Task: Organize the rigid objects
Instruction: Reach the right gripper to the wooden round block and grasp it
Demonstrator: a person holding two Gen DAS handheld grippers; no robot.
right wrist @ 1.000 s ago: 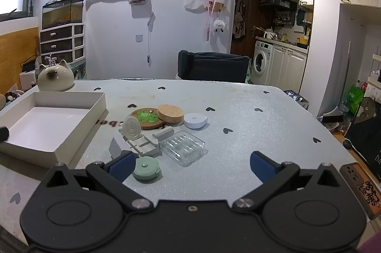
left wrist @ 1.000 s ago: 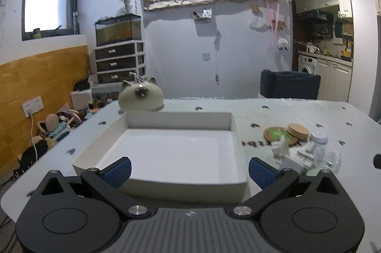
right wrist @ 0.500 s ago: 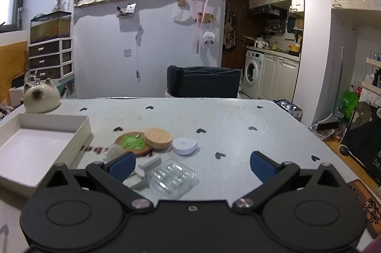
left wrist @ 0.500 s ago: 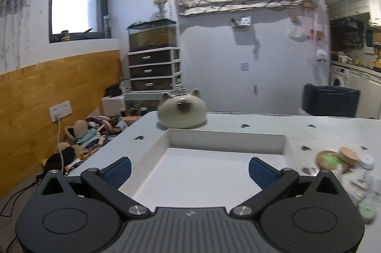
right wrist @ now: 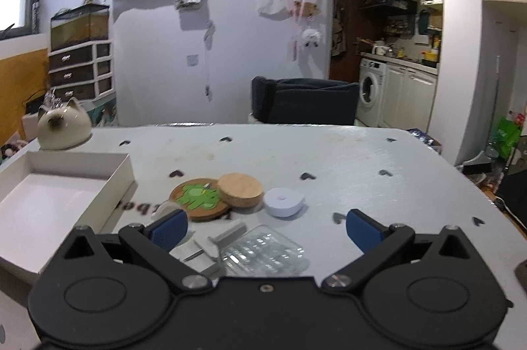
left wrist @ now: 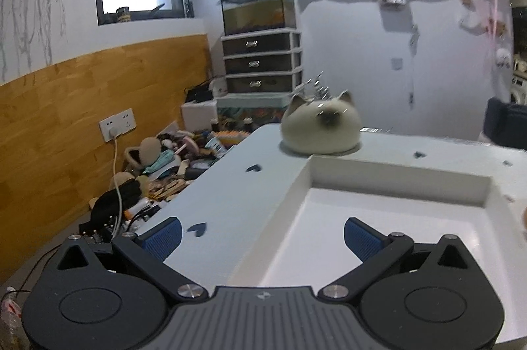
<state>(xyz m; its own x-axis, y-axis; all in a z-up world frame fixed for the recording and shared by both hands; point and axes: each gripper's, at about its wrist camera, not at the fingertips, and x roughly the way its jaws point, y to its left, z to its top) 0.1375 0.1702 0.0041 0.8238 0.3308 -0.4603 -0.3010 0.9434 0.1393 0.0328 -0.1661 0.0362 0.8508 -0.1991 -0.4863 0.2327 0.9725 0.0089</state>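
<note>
We hold both tools released, the left tool (left wrist: 262,233) over the empty white box (left wrist: 388,182) and the right tool (right wrist: 266,226) before the wooden lid (right wrist: 240,189), probably to collect such pieces.

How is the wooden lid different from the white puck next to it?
The wooden lid is tan with wood grain; the white puck is plain white. The lid looks wider and leans on the green coaster; the puck lies flat on the table, apart. Both are round and flat.
</note>
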